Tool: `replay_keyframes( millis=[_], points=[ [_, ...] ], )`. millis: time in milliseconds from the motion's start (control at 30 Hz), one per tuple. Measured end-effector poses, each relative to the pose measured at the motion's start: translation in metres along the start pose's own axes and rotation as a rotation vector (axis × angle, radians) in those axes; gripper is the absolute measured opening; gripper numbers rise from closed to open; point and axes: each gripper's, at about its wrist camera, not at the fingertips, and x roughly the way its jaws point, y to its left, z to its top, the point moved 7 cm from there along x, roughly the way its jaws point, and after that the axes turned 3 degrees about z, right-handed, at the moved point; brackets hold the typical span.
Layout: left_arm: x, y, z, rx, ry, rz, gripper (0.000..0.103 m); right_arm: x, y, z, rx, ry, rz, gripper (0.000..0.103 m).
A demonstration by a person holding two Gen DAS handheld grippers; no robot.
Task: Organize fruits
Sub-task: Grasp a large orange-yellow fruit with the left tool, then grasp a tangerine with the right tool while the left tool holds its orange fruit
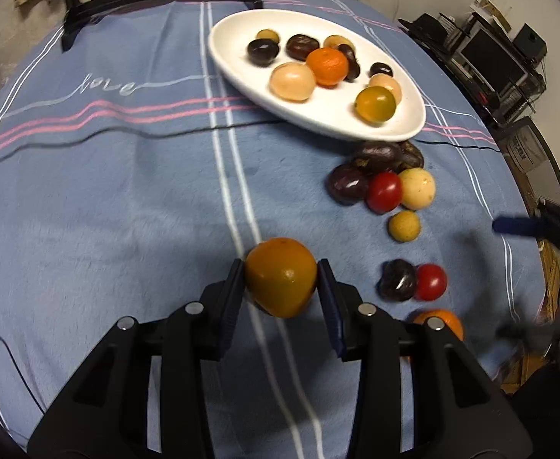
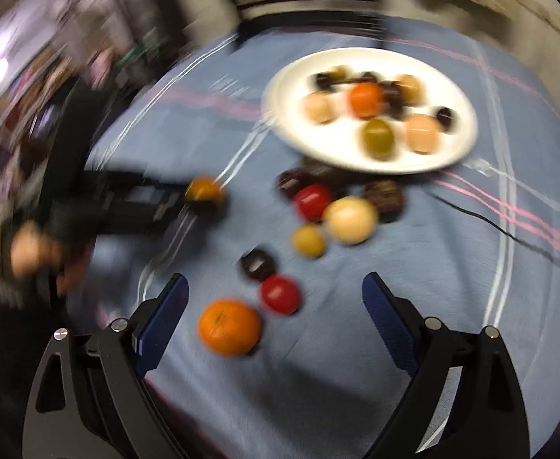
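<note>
Left gripper (image 1: 281, 279) — clamped on yellow-orange citrus fruit (image 1: 281, 277), above the blue tablecloth (image 1: 107, 199). Right gripper (image 2: 276, 308) — jaws wide apart, empty, over mandarin (image 2: 229, 326). White plate (image 1: 234, 61) beyond.

**Fruit scattered on a blue-clothed surface**

The surface (image 1: 107, 199) wears a blue cloth with pink and white stripes and the stitched word "love". A white oval plate (image 1: 241, 76) sits at the far side, fruit in it. Just beside its near rim lie dark chestnuts (image 1: 379, 155), a red tomato (image 1: 384, 191) and a pale round fruit (image 1: 417, 188), touching. Nearer lie a small yellow fruit (image 1: 404, 225), another chestnut (image 1: 397, 280) against a second tomato (image 1: 430, 282), and an orange mandarin (image 2: 229, 326).
</note>
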Motion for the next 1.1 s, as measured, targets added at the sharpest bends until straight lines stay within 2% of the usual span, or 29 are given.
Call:
replay_keyframes(
  millis=[100,267,433,633,700,867,1100],
  points=[
    [-0.002,0.005,-0.006,-0.02,0.002,-0.002,0.039,0.011,0.016,-0.019,-0.073,0.049,0.028,0.074],
    [-0.008,0.009,-0.015,-0.029,-0.007,0.006,0.039,0.02,0.012,-0.025,-0.035,0.058,0.051,0.068],
    [-0.011,0.009,-0.02,-0.036,-0.009,0.009,0.039,0.027,0.026,-0.031,-0.085,0.084,0.072,0.061],
    [-0.016,0.012,-0.027,-0.04,-0.011,0.018,0.039,0.038,0.037,-0.036,-0.147,0.097,0.028,0.056],
    [-0.018,0.014,-0.029,-0.045,-0.011,0.022,0.039,0.04,0.035,-0.035,-0.142,0.098,0.012,0.049],
    [-0.02,0.017,-0.03,-0.05,-0.009,0.028,0.039,0.047,0.027,-0.033,-0.105,0.092,0.008,0.047],
    [-0.016,0.013,-0.031,-0.037,0.005,0.025,0.039,0.044,0.031,-0.039,-0.125,0.108,0.006,0.046]
  ],
)
